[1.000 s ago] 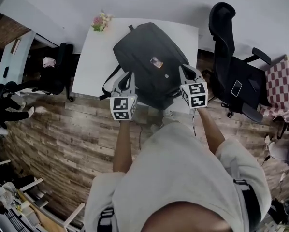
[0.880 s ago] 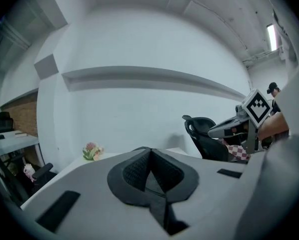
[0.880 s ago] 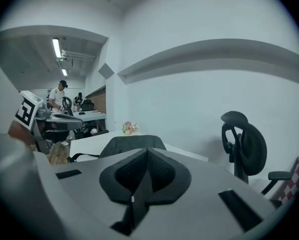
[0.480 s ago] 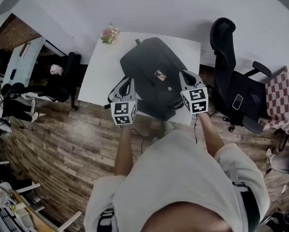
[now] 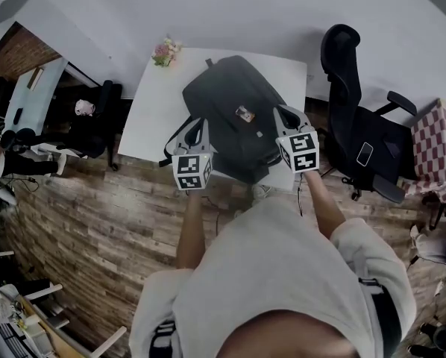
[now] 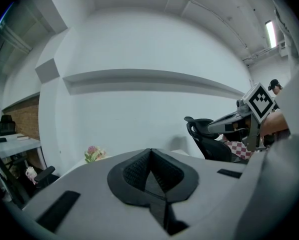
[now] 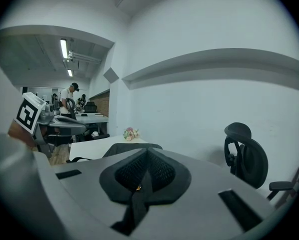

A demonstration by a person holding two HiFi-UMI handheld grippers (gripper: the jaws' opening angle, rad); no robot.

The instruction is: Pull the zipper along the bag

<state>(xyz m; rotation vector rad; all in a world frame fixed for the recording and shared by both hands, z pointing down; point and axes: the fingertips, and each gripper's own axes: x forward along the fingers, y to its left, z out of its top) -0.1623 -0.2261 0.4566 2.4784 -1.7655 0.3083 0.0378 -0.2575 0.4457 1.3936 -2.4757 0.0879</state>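
Status: zipper pull not yet begun.

1. Task object. The black backpack (image 5: 234, 110) lies flat on the white desk (image 5: 152, 103). It runs from close to the far edge down to the near edge, toward the near right corner. One strap (image 5: 168, 144) trails off its left side by the near edge. A small tag or badge (image 5: 244, 114) sits on its upper face. The zipper and its slider cannot be made out in any view.

2. Left gripper (image 5: 195, 125). It is held above the near edge at the backpack's left flank. Its own view shows the two jaws pressed together with nothing between them.

3. Right gripper (image 5: 286, 112). It is held above the backpack's right side, near the near right corner. Its jaws are likewise closed together and grip nothing. The backpack (image 7: 124, 148) shows beyond and below them, clear of the tips.

4. Remaining work, as judged: locate the slider, part one set of jaws, clamp the slider, steady the backpack with the other gripper, then draw the slider along the track. The whole pull remains.

5. Surroundings. A flower posy (image 5: 166, 51) stands at the far left corner. An office chair (image 5: 357, 118) stands off the right edge.
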